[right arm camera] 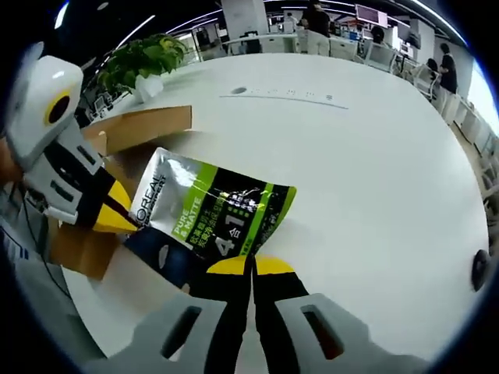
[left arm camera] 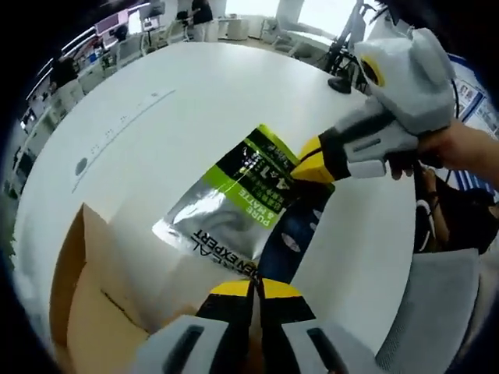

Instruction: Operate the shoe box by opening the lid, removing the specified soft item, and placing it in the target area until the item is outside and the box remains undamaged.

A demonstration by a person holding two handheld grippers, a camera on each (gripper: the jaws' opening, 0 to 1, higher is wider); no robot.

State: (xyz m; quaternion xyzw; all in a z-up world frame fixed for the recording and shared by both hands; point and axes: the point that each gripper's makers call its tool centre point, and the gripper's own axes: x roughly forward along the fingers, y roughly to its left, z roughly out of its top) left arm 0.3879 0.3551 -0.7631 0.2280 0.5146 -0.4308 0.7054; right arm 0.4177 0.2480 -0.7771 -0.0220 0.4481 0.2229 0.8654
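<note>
A soft pouch [left arm camera: 234,199], silver, green and black with a dark blue part under it, hangs over the white table [left arm camera: 179,109] between both grippers. My left gripper [left arm camera: 253,287] is shut on its dark blue end. My right gripper [left arm camera: 313,167] comes in from the right and pinches the green end. In the right gripper view the pouch [right arm camera: 210,206] lies flat ahead, with my right gripper [right arm camera: 251,266] shut on its near edge and the left gripper [right arm camera: 117,216] clamped on its left corner. The open brown shoe box [left arm camera: 86,296] sits just left of the pouch, its flap [right arm camera: 144,126] raised.
A hand [left arm camera: 460,148] holds the right gripper. A grey chair [left arm camera: 437,312] stands at the table's edge. A potted plant [right arm camera: 144,58] stands past the box, and a small black object [right arm camera: 479,269] lies on the table at the far right. Desks and people stand beyond the table.
</note>
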